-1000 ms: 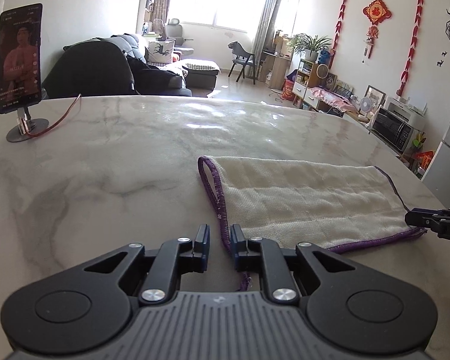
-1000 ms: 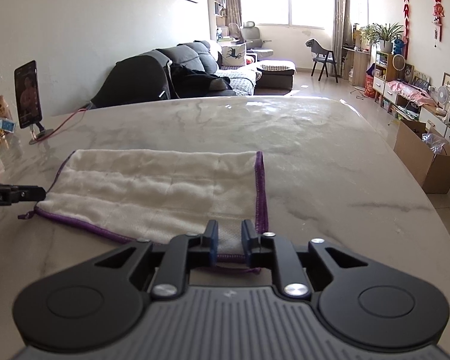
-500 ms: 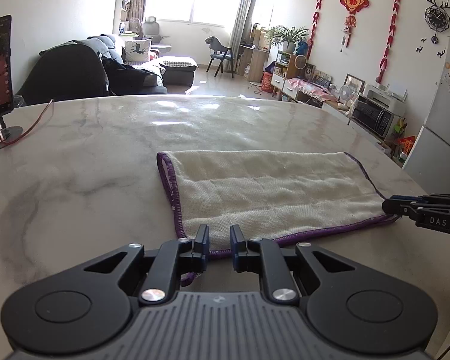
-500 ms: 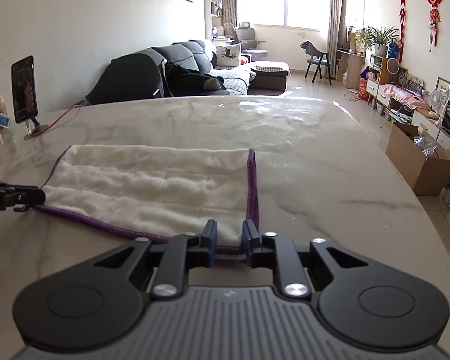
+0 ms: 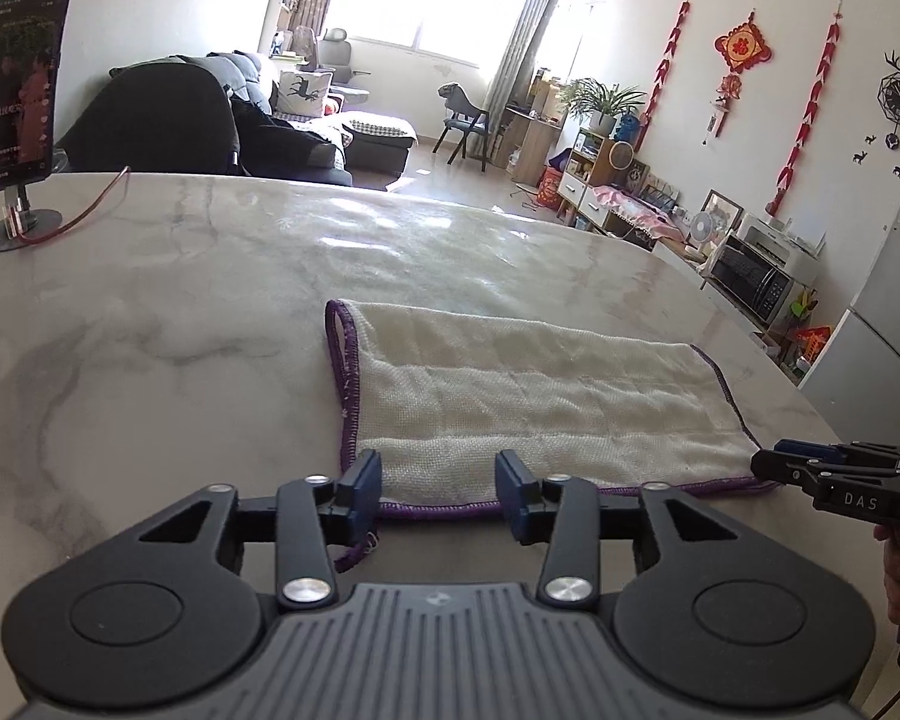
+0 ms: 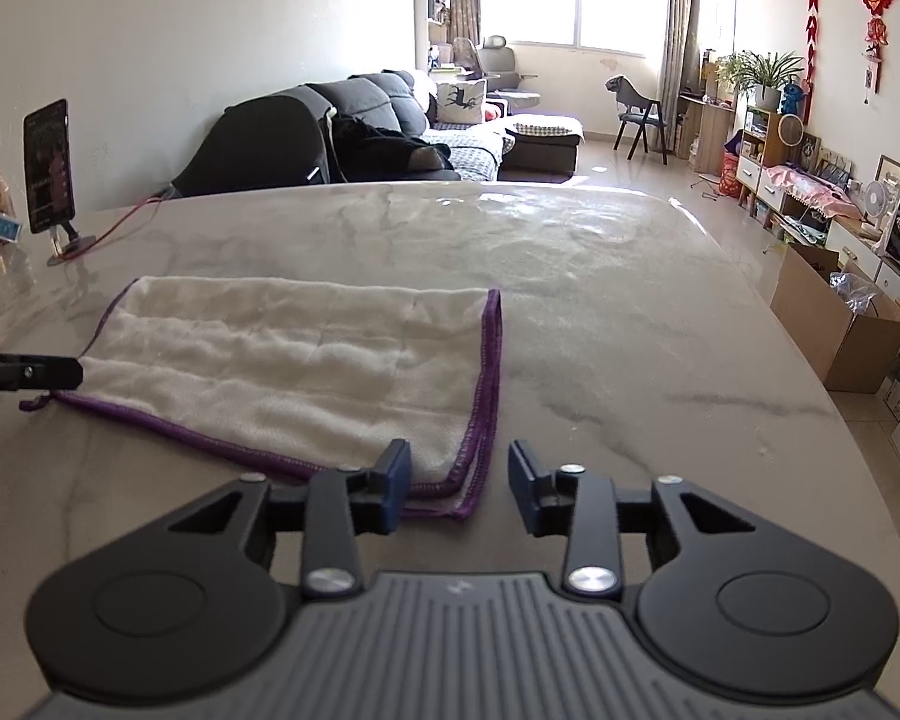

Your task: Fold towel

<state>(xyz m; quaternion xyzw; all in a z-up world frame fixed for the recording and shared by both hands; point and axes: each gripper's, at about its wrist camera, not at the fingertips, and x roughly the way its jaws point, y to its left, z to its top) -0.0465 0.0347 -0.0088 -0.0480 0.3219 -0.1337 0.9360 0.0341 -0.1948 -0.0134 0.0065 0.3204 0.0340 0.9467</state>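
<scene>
On the pale marble desk (image 5: 150, 324), the cream, purple-edged terry towel (image 5: 510, 396) lies flat and doubled just ahead of the left tongs (image 5: 438, 489) and right tongs (image 6: 459, 483), both spread, one at each near corner.

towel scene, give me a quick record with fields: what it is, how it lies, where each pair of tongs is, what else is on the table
item: white towel with purple stitched edge
state: folded once, flat on the grey-veined marble table
left tongs: open, at the near left corner
right tongs: open, at the near right corner
grip: neither closed on cloth
other: black phone on a round metal stand with a red cable, far left
</scene>
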